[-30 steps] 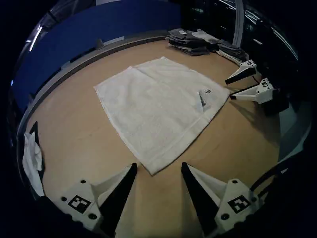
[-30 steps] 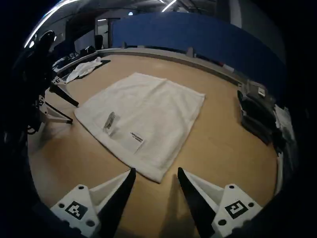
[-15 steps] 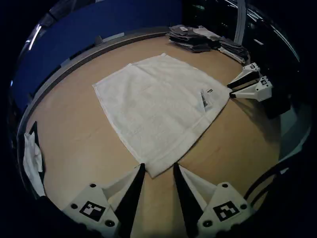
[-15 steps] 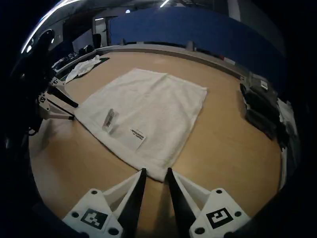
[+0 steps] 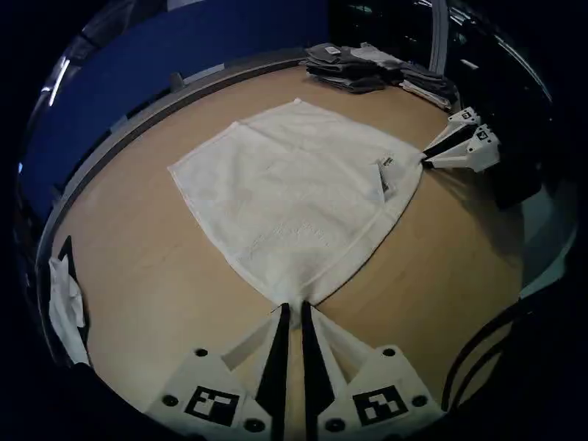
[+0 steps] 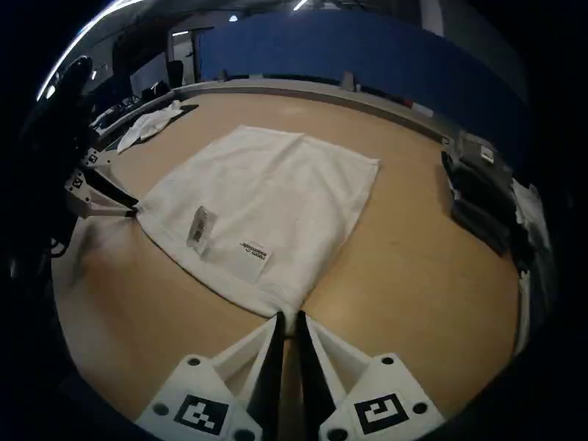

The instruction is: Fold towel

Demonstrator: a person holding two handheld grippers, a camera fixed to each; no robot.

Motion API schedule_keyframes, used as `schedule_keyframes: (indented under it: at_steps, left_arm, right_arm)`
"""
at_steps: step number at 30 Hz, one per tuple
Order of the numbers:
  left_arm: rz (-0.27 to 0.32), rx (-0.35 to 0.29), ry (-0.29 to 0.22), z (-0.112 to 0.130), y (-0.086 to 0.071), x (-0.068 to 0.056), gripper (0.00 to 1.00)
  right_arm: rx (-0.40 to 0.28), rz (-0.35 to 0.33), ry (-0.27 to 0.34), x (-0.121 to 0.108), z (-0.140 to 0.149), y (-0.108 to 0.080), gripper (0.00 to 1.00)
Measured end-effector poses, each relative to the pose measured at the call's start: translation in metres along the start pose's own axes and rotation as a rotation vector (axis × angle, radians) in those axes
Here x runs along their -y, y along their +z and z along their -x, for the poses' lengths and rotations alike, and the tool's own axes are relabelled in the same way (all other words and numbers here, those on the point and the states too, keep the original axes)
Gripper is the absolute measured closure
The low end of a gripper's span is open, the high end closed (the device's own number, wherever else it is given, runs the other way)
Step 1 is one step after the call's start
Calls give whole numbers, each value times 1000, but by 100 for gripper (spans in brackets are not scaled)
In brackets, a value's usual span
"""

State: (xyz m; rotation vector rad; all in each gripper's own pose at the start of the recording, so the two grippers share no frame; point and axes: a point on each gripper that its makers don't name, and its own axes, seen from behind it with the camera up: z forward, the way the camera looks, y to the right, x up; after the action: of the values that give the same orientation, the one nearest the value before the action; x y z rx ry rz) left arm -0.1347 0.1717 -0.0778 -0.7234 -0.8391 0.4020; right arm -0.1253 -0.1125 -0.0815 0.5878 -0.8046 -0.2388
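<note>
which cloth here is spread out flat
The big white towel in the middle; the grey towels sit folded in a stack, the small white cloth lies crumpled at the edge.

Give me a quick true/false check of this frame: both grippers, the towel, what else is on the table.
1. The left gripper is shut on a corner of the white towel. True.
2. The right gripper is open and clear of the towel. False: it is shut on another corner of the towel.
3. Two labels show on the towel's upper face. True.
4. The towel hangs over the edge of the table. False: it lies wholly on the wooden top.
5. A pile of dark cloths sits on the table beyond the towel. True.
</note>
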Motion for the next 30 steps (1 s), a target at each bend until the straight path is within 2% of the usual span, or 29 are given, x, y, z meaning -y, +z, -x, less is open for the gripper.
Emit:
schedule_keyframes:
  at_steps: [17,30]
  left_arm:
    - [-3,-2,-2,-4,-5,0,90]
    - [-19,-36,-40,-22,-31,-4,90]
  right_arm:
    - [-2,-1,3,2,-4,-7,89]
    - [-33,9,5,3,-21,-27,89]
